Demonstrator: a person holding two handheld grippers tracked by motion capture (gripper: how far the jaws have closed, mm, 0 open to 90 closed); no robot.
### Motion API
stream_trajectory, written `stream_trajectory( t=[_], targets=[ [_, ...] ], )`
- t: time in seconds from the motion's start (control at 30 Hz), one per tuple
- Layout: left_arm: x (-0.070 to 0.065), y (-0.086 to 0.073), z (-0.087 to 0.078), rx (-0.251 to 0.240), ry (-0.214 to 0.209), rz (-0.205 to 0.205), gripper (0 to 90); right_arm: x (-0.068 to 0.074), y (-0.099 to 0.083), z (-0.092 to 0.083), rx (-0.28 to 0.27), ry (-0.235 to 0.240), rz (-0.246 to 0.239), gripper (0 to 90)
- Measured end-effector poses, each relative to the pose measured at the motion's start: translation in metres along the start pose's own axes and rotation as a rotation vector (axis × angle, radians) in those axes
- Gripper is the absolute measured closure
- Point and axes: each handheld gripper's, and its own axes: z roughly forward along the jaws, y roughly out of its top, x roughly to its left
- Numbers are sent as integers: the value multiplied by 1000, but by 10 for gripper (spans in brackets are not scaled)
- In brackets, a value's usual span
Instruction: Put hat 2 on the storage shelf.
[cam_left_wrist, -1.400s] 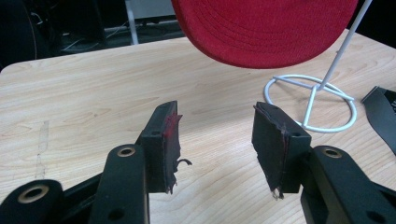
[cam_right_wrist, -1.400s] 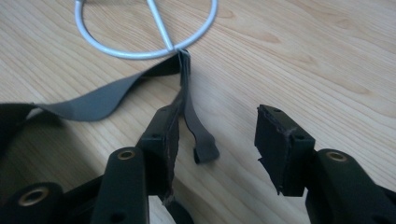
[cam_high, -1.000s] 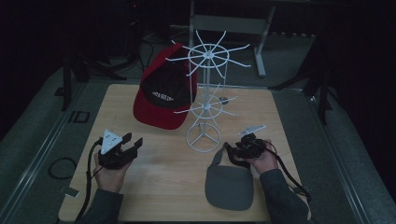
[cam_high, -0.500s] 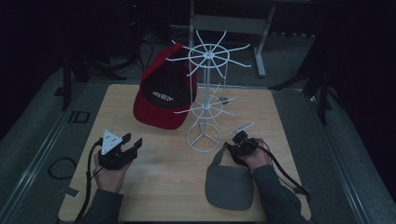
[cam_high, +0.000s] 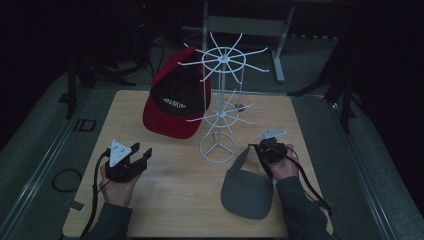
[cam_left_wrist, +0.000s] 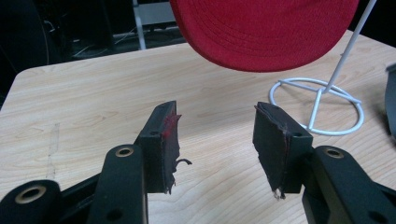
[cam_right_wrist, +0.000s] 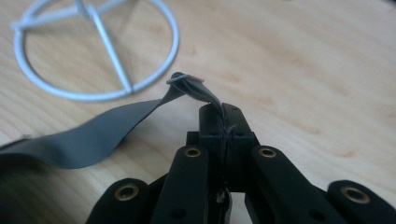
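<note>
A grey cap (cam_high: 247, 192) lies on the wooden table (cam_high: 165, 200) at the front right. My right gripper (cam_high: 262, 148) is at its far edge. In the right gripper view that gripper (cam_right_wrist: 224, 119) is shut on the cap's grey back strap (cam_right_wrist: 191, 88), which is lifted a little off the wood. A red cap (cam_high: 172, 107) hangs on the white wire rack (cam_high: 220, 100). My left gripper (cam_high: 140, 154) rests at the front left; its jaws (cam_left_wrist: 215, 135) stand open with nothing between them and point at the red cap (cam_left_wrist: 266, 28).
The rack's round wire base (cam_high: 218, 147) stands mid-table, just left of my right gripper, and is close ahead in the right gripper view (cam_right_wrist: 93, 51). Bare wood lies between the two hands. The surroundings beyond the table edges are dark.
My right gripper has shifted slightly toward the rack at the grey cap's back edge. The left hand has stayed where it was.
</note>
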Motion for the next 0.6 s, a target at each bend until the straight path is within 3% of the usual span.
stream_trajectory(
  t=[0.2,0.6],
  targets=[
    [3,-3,2,10,18,1,509,-7,4,-16,-74,-15,15,887],
    [4,-4,2,7,25,-7,506,-19,20,-43,-165,-15,36,886]
  ],
)
